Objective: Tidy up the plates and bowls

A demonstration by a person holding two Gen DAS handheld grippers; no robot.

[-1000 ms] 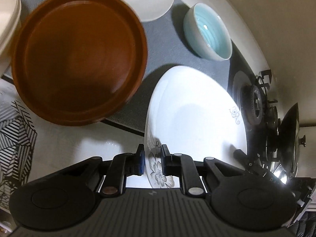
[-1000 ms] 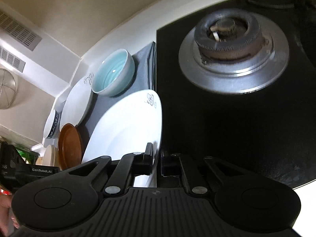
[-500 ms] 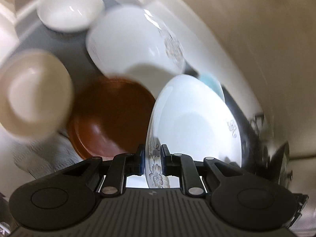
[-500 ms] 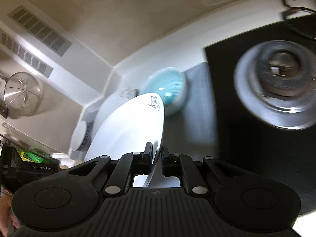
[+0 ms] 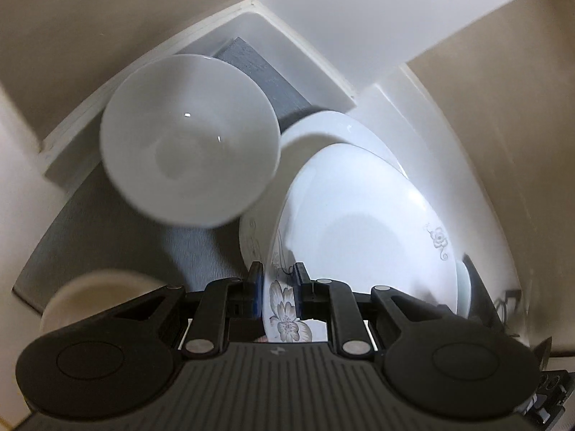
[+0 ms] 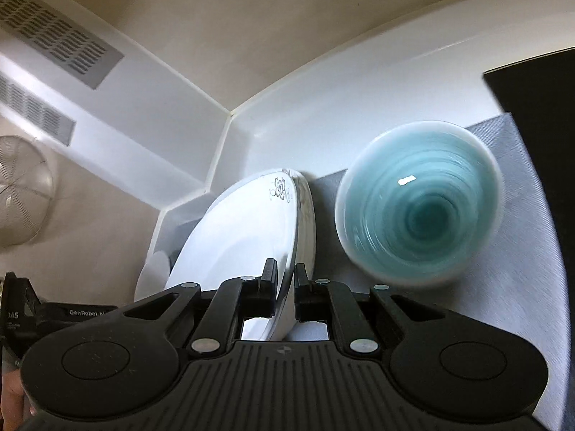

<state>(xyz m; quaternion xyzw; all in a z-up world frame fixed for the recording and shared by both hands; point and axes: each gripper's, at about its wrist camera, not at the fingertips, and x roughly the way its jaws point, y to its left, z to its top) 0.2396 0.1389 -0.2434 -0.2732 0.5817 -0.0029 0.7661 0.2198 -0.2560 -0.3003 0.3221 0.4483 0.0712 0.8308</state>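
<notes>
Both grippers hold one white floral plate (image 5: 363,230) by opposite rims. My left gripper (image 5: 276,291) is shut on the rim with the flower print. My right gripper (image 6: 285,291) is shut on the far rim of the same plate (image 6: 237,240). The plate is just above a second white floral plate (image 5: 345,125), whose edge shows behind it in the right wrist view (image 6: 307,208). A white bowl (image 5: 190,140) stands to the left, a blue bowl (image 6: 418,204) to the right of the plates.
A grey mat (image 5: 107,222) covers the counter under the dishes. A cream bowl (image 5: 90,291) sits near left. White walls meet in a corner (image 5: 258,28) behind the dishes. The black stove top (image 6: 539,89) lies far right.
Both grippers carried the held plate left and back, away from the stove and brown plate, to over the other floral plate in the corner. The brown plate has left view.
</notes>
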